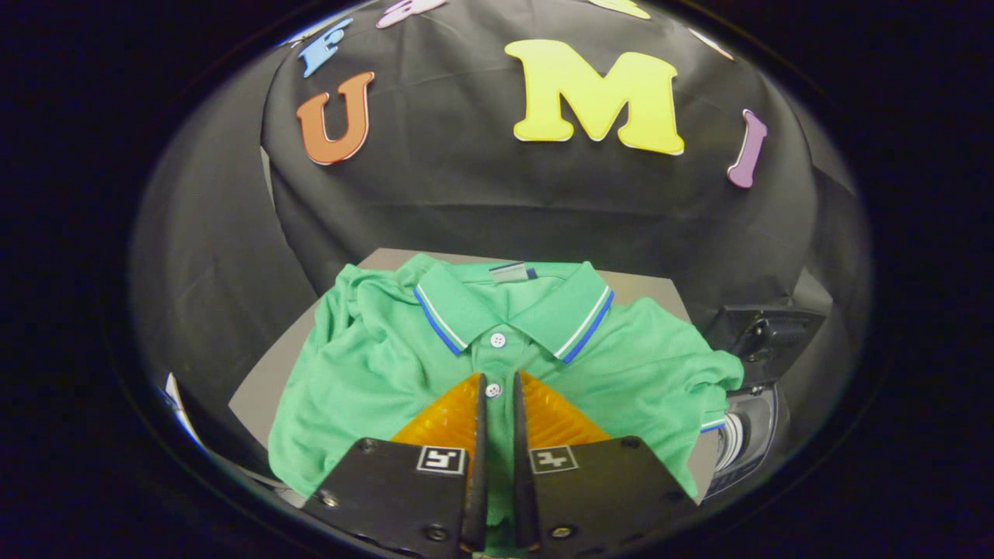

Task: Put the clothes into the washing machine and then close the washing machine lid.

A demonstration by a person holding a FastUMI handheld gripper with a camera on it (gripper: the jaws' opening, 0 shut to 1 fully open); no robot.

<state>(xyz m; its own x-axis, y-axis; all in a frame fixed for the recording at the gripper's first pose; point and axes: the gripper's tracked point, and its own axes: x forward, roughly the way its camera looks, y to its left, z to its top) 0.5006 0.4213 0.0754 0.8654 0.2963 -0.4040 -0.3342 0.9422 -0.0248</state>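
A green polo shirt (373, 365) with a blue-and-white trimmed collar lies spread flat on a grey board (260, 388), collar away from me. My gripper (498, 382) hangs over the shirt's button placket, below the collar. Its fingers are drawn close together with only a narrow slit between them, and a white button and a strip of green cloth show through that slit. The cloth is not bunched or lifted. To the right of the shirt's sleeve stands a dark machine (765, 334) with a rounded part (749, 442) low on its side; the shirt hides part of it.
The black cloth wall rises right behind the board. A white object (177, 404) pokes out off the board's left edge. The right sleeve (710, 380) hangs over the board's right edge, next to the machine.
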